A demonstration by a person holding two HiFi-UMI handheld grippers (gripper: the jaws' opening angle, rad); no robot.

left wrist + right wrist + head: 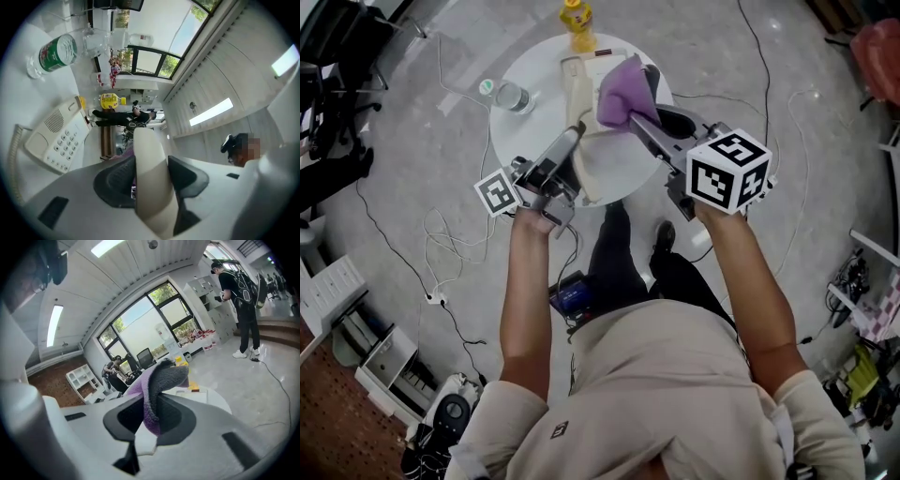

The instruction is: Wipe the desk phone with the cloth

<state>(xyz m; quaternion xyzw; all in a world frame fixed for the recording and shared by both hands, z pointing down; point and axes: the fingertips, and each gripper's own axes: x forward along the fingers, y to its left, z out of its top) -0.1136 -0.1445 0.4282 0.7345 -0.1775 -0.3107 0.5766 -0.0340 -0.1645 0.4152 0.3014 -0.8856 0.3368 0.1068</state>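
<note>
The desk phone is cream-white. Its base (58,136), with a speaker grille and a block of pale keys, lies flat on the round white table (628,164). Its 1 handset (577,94) is off the base and up in the air. The left gripper (574,133) has its jaws set fairly wide, clamped on the handset's 2 sides partway along it. The 1 cloth (623,89) is purple on 1 face and grey on the other. It sits just beside the handset's upper part, bunched and standing up out of the right gripper (636,117), whose jaws are narrow and pinched on a fold of it. Farther out on the table stand 2 bottles: 1 clear water bottle (514,97) with a green label at the left edge, and 1 yellow bottle (577,23) at the far rim.
</note>
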